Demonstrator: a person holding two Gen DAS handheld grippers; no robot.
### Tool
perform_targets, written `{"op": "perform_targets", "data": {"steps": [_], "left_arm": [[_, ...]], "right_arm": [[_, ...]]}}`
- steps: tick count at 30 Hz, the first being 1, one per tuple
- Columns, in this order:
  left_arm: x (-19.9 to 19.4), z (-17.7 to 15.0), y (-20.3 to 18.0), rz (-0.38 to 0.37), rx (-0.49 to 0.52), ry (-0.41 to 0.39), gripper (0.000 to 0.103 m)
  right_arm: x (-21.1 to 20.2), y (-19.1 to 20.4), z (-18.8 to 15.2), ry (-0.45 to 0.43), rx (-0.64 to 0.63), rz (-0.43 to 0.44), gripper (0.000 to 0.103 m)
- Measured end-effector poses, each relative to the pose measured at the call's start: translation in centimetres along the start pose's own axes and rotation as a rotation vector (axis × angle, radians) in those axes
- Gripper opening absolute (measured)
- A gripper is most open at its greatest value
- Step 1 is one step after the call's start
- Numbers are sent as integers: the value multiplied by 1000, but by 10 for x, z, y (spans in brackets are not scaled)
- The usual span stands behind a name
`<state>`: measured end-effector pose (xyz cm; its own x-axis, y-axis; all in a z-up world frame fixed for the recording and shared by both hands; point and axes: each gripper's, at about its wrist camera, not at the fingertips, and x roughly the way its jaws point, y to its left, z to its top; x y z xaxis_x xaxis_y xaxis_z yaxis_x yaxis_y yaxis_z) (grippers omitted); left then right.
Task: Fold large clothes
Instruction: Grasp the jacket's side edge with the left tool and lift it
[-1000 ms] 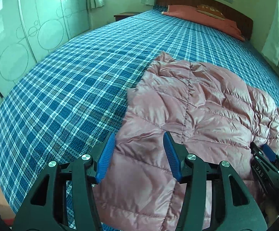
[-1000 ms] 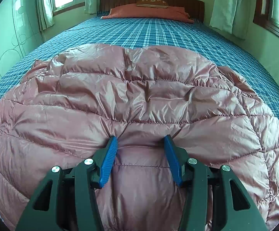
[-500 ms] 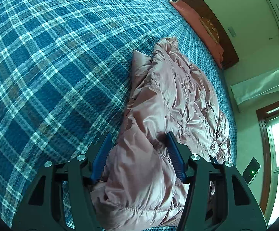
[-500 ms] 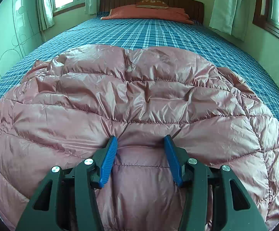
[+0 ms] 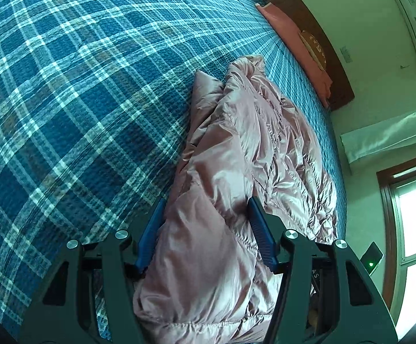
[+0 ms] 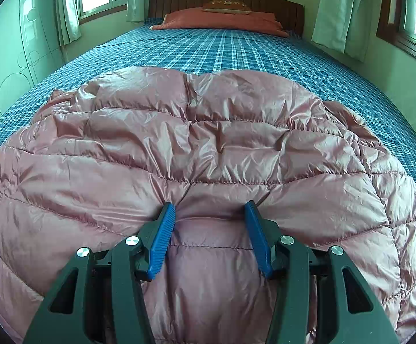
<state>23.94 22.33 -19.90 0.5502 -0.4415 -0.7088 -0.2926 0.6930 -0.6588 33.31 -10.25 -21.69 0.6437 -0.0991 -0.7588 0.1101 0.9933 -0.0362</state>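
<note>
A shiny pink quilted down jacket point(image 6: 208, 149) lies spread on the blue plaid bed point(image 6: 236, 51). In the left wrist view the jacket point(image 5: 251, 154) runs away from me along the bed point(image 5: 78, 100), bunched and rumpled. My left gripper point(image 5: 206, 212) is open, jaws wide apart, astride the jacket's near left edge, with puffy fabric between the blue pads point(image 5: 150, 232). My right gripper point(image 6: 209, 215) is open too, its blue pads point(image 6: 163, 238) pressed down on either side of a bulge of fabric at the jacket's near hem.
Orange pillows point(image 6: 222, 20) and a dark wooden headboard point(image 6: 282, 8) stand at the bed's far end. Curtains point(image 6: 339, 11) and windows flank the bed; a pale wardrobe wall point(image 6: 4, 66) runs along the left. A black device with a green light point(image 5: 372, 258) shows at the right.
My left gripper has rolled and dropped onto the jacket's left edge, so fabric now fills the gap between its jaws. My right gripper has stayed put.
</note>
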Motion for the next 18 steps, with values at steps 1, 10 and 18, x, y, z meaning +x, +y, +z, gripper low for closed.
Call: {"op": "perform_targets", "data": {"steps": [1, 10, 18], "left_arm": [[-3, -2, 2, -1, -14, 4, 57], [-20, -17, 21, -40, -90, 25, 58], [-7, -10, 23, -96, -110, 65, 58]], "right_arm": [[0, 0, 0, 0, 0, 0, 51], [-1, 1, 1, -1, 2, 1, 51], [0, 1, 1, -1, 2, 0, 51]]}}
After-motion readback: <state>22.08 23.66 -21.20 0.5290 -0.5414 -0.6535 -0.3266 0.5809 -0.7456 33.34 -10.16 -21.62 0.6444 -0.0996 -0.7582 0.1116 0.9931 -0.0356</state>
